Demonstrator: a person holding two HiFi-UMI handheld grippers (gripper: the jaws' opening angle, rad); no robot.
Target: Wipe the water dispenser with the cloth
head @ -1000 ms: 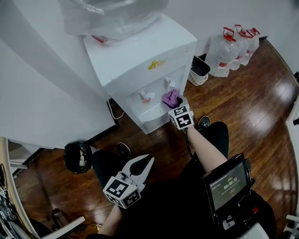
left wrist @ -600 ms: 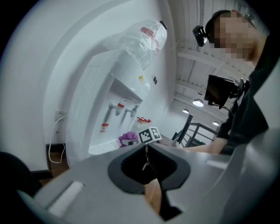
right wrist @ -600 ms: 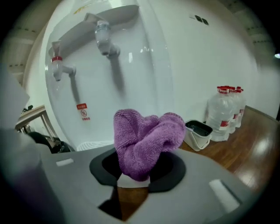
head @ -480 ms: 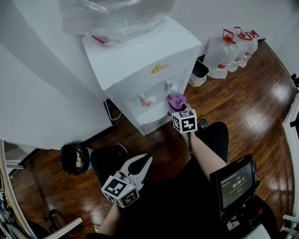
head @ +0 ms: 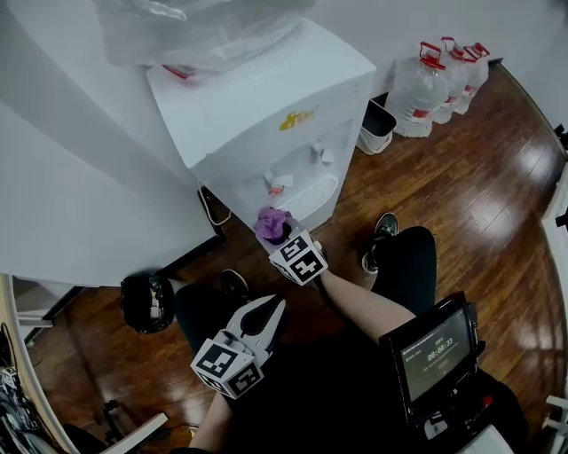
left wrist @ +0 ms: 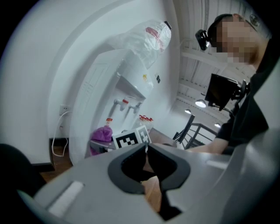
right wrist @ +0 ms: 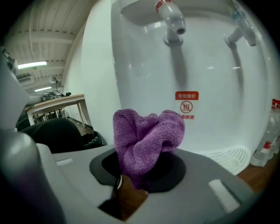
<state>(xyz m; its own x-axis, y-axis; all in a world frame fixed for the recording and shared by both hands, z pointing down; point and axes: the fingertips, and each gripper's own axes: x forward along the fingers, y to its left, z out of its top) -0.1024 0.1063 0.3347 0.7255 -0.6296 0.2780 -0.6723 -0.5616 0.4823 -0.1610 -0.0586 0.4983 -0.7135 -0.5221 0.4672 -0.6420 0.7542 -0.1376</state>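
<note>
The white water dispenser stands ahead, with a red tap and a blue tap above its drip tray. My right gripper is shut on a bunched purple cloth at the dispenser's lower left front. Its jaws have just been closing and then eased a little, the cloth still pinched between them. Whether the cloth touches the panel I cannot tell. My left gripper hangs lower, over my lap, shut and empty.
Several large water bottles and a small bin stand right of the dispenser. A black bin sits on the wood floor at the left by a white wall. A screen device hangs at my right side.
The right gripper has carried the cloth leftward across the dispenser's front, from beside the right tap to below the left tap. The left gripper has stayed put.
</note>
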